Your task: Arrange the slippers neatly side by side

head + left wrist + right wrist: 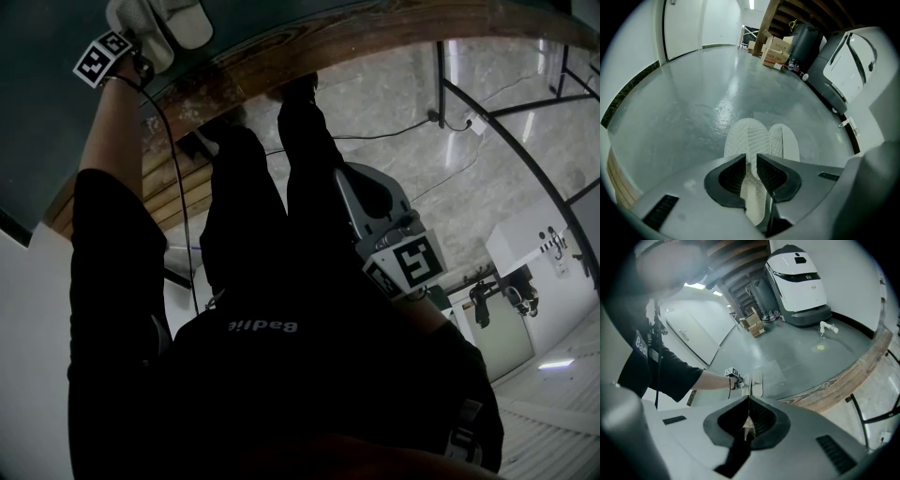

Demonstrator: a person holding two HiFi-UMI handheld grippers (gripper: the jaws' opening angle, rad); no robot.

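**Slippers lie paired; left jaws loose at one heel**

Left gripper view: two white slippers (764, 138) lie on the glossy grey floor (693, 103), long sides touching and toes pointing away. The left hand-held gripper (751, 171) sits right over the heel end of the left slipper (747, 136). Its jaws stand a little apart with that heel in the gap, and the pads do not appear to press on it, so it reads as released. The slippers look light, soft and bendy, with a quilted, grippy upper face. They would likely slide easily on this smooth floor. A pinch on the thin heel rim or on an outer side edge seems the best hold, and a light nudge could be enough to straighten them.

Right gripper view: the right hand-held gripper (749, 416) is clenched on nothing. The slippers lie well ahead of it, near the floor's wooden edge (843, 376).

Head view: the slippers sit at the top left by the left hand-held gripper. The right one hangs near the person's body, well apart from them.
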